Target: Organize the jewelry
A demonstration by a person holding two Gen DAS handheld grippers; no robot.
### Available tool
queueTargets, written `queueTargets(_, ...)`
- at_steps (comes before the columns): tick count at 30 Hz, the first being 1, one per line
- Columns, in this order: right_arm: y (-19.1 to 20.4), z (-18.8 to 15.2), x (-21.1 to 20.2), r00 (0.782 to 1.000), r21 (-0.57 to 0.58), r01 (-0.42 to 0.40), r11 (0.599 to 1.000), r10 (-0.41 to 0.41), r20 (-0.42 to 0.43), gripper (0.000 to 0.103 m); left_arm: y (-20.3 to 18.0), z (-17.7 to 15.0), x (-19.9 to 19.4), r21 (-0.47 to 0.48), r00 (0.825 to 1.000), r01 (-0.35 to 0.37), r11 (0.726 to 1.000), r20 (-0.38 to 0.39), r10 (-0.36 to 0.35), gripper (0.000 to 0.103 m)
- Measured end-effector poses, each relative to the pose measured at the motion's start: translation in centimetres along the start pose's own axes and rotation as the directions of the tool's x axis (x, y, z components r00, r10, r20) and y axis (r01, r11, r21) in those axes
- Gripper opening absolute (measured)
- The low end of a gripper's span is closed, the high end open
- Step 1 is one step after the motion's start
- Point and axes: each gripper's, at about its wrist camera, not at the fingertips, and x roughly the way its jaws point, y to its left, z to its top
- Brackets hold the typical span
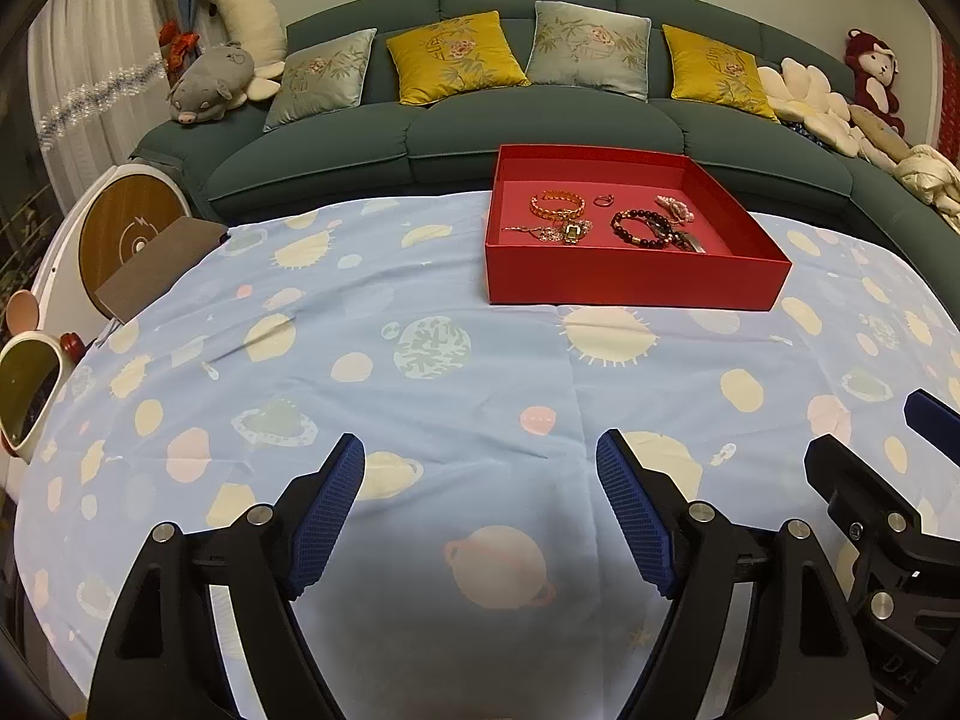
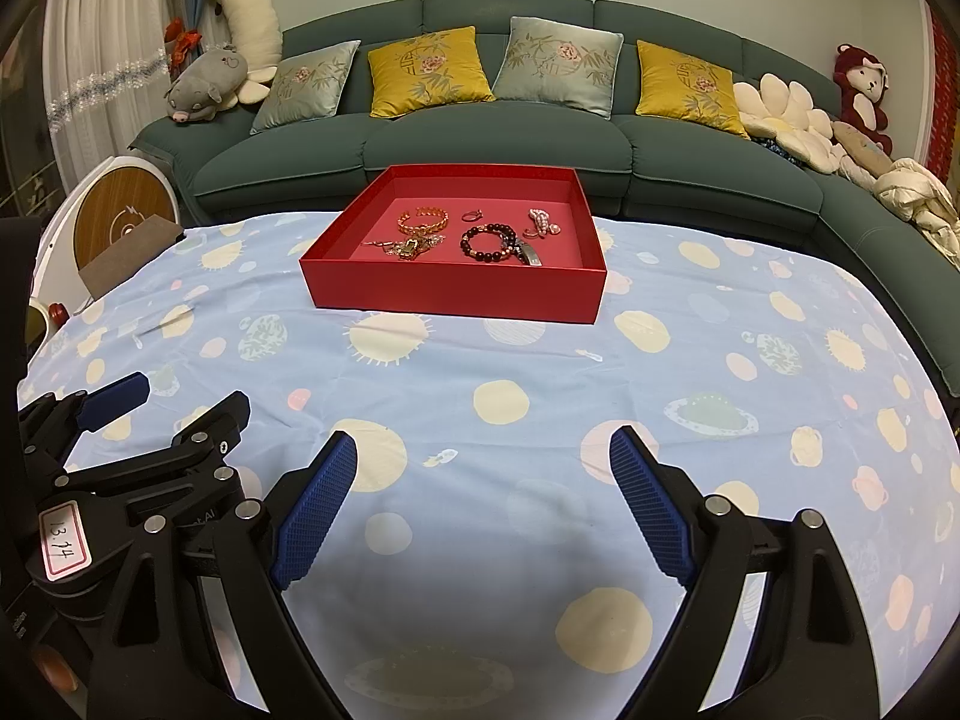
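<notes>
A shallow red box (image 1: 630,282) (image 2: 450,294) stands at the far side of the table. In it lie a gold bracelet (image 1: 557,204) (image 2: 423,220), a dark bead bracelet (image 1: 642,229) (image 2: 489,242), a small ring (image 1: 603,200) (image 2: 471,215), a pink pearl piece (image 1: 675,207) (image 2: 540,222) and a tangle of small gold pieces (image 1: 564,232) (image 2: 411,247). My left gripper (image 1: 480,456) is open above the bare cloth near the front edge. My right gripper (image 2: 483,450) is open too, holding nothing. Each gripper also shows at the edge of the other's view: the right gripper (image 1: 864,426), the left gripper (image 2: 192,396).
A light blue cloth with a planet print (image 1: 420,390) (image 2: 540,372) covers the table. Behind it runs a green sofa (image 1: 540,132) (image 2: 510,144) with cushions and plush toys. A round white and wood object (image 1: 129,228) (image 2: 120,210) and a brown board (image 1: 159,267) sit at the left edge.
</notes>
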Motion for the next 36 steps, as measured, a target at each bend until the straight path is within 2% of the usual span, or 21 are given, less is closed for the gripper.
queueTargets(15,-0.1,1.8,1.0,0.999,0.007,0.040,0.999,-0.040,0.023,0.084,-0.4,2.0,2.3,-0.037,1.000,-0.005,0.999,0.001,0.005,0.077)
queueTargets(27,0.5,5.0,6.1,0.998,-0.010,0.053,0.999,-0.053,-0.023,0.084,0.2,5.1,7.1,-0.077,0.999,-0.034,0.996,-0.025,0.032,0.077)
queueTargets(32,0.0,5.6,7.9,0.998,-0.008,0.051,0.999,-0.051,-0.038,0.084,-0.8,5.7,8.6,-0.079,0.998,-0.049,0.996,-0.048,0.045,0.077)
queueTargets(36,-0.9,5.9,8.9,0.997,0.003,0.054,0.999,-0.053,-0.047,0.084,-2.2,6.5,9.0,-0.044,0.999,-0.051,0.998,-0.012,0.050,0.077)
